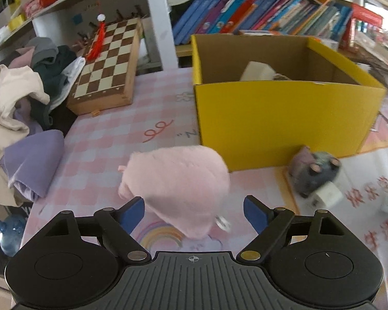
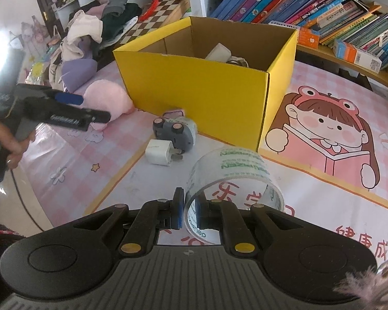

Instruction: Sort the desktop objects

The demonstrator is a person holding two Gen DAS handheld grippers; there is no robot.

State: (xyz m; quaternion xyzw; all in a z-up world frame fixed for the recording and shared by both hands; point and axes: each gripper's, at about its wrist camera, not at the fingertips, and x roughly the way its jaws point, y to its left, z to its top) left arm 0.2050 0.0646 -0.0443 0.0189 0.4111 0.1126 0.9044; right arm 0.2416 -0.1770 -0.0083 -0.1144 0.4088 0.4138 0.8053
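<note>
My left gripper (image 1: 194,213) is open, its blue fingers on either side of a pink plush toy (image 1: 178,186) lying on the desk mat; it also shows in the right wrist view (image 2: 108,100), with the left gripper (image 2: 75,108) over it. My right gripper (image 2: 188,213) is shut on the wall of a clear tape roll (image 2: 235,180). A yellow cardboard box (image 1: 279,118) (image 2: 199,90) stands open behind, holding a white object (image 2: 218,51). A grey toy car (image 2: 174,131) (image 1: 315,170) and a white plug adapter (image 2: 159,152) (image 1: 328,193) lie in front of the box.
A chessboard case (image 1: 106,64) and a pile of clothes (image 1: 20,98) sit at the left. A purple cloth (image 1: 33,162) lies near the mat's left edge. Books (image 2: 323,7) fill the shelf behind the box. A blue bottle (image 1: 7,232) stands below the desk.
</note>
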